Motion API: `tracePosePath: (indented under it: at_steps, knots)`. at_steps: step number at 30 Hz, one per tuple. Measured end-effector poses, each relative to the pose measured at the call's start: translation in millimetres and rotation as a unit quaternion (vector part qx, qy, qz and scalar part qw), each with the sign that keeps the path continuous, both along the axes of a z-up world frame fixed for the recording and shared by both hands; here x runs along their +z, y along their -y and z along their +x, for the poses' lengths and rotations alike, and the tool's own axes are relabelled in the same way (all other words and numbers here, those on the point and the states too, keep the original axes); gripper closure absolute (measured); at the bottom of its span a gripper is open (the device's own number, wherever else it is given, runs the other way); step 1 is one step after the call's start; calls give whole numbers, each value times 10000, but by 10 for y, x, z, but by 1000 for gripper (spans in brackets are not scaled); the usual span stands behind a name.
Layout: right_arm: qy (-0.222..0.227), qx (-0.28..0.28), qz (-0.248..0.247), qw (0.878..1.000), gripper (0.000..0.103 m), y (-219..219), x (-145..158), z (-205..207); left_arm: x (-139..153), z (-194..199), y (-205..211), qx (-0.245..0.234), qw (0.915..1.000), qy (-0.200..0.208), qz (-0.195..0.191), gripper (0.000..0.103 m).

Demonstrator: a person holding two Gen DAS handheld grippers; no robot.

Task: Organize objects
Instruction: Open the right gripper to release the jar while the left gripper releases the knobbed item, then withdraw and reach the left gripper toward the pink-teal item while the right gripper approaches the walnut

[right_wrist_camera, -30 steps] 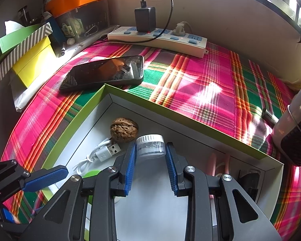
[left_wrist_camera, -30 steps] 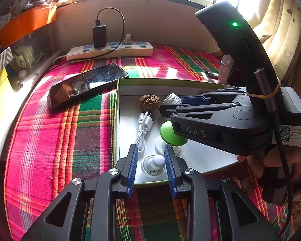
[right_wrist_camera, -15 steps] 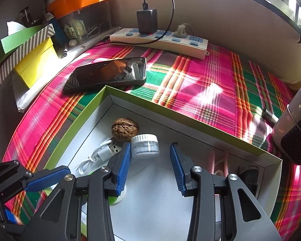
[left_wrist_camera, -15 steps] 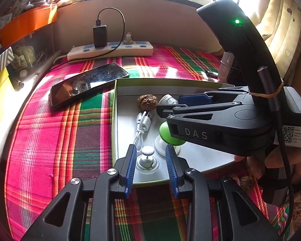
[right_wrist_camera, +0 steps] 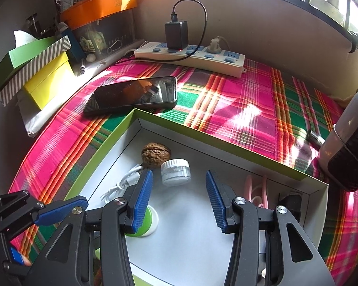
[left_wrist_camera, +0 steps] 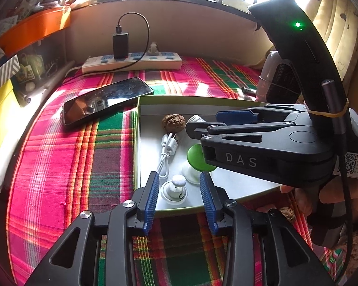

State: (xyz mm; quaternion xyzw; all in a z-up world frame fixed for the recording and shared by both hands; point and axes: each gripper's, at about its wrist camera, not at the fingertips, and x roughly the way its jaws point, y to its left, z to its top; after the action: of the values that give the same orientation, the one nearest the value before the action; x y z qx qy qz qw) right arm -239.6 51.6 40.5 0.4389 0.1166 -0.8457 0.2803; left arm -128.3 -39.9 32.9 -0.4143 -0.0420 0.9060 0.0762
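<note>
A green-rimmed white box (left_wrist_camera: 137,143) lies on the plaid cloth. My left gripper (left_wrist_camera: 178,183) hovers at its near edge, jaws opening. A small white earbud-like piece (left_wrist_camera: 175,188) lies on the box floor between the pads, untouched. My right gripper (right_wrist_camera: 179,187) is over the box (right_wrist_camera: 226,140), jaws opening too. The small white jar (right_wrist_camera: 176,171) lies free just beyond its fingertips. Beside the jar sit a walnut (right_wrist_camera: 155,155), a white USB cable (right_wrist_camera: 126,183) and a green-topped round piece (right_wrist_camera: 144,219). In the left wrist view the right gripper (left_wrist_camera: 202,128) reaches in from the right.
A black phone (right_wrist_camera: 131,97) lies left of the box, a power strip (right_wrist_camera: 191,57) with a charger at the back. Stacked boxes (right_wrist_camera: 47,78) line the left edge. A white-and-black appliance (right_wrist_camera: 346,152) stands at right. Another walnut (left_wrist_camera: 287,212) lies on the cloth by a hand.
Both grippers have opened wider. The left let go of the white earbud-like piece, the right let go of the jar; both things now rest on the box floor.
</note>
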Motion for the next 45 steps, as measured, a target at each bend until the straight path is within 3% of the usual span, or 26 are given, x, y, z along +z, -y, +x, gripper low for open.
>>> tracePosePath:
  at_steps: [14,26,45]
  knots:
    - [-246,-164,-202,9994,55,-169,186,263,88,149,58,115,9999,-75,17,65]
    - [-518,-609,-421,9959,55,-591,304,653,191,397,72,175,9993,-279,148,65]
    - [-562,-930,-412,9932,55,-1101,110,1218,121,614,-85,-106,9993,-166,320,65]
